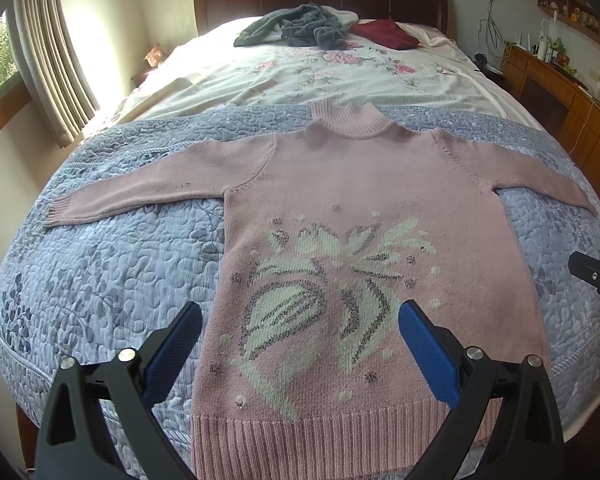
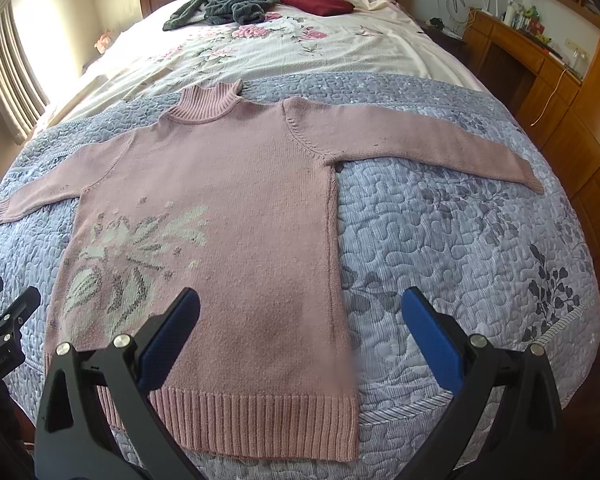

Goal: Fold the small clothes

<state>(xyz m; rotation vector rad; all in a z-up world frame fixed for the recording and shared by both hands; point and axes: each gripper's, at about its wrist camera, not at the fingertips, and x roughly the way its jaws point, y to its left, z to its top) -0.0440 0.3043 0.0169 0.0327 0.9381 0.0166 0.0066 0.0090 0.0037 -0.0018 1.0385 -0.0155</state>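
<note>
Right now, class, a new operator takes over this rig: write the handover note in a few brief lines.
Left tongs: open, empty, above the lower front of the pink sweater.
Right tongs: open, empty, above the sweater's hem corner on that side.
The sweater lies flat and face up on the blue quilt, both sleeves spread out, collar toward the headboard.
Done: garment laid out.
Left: every fold; none has been made yet.
A grey garment and a dark red garment lie near the headboard.

Blue quilt [image 2: 460,240] lies bare on both sides of the pink sweater [image 2: 240,200]; grey clothes [image 2: 228,4] and red garment [image 2: 318,0] sit well apart by the headboard.
</note>
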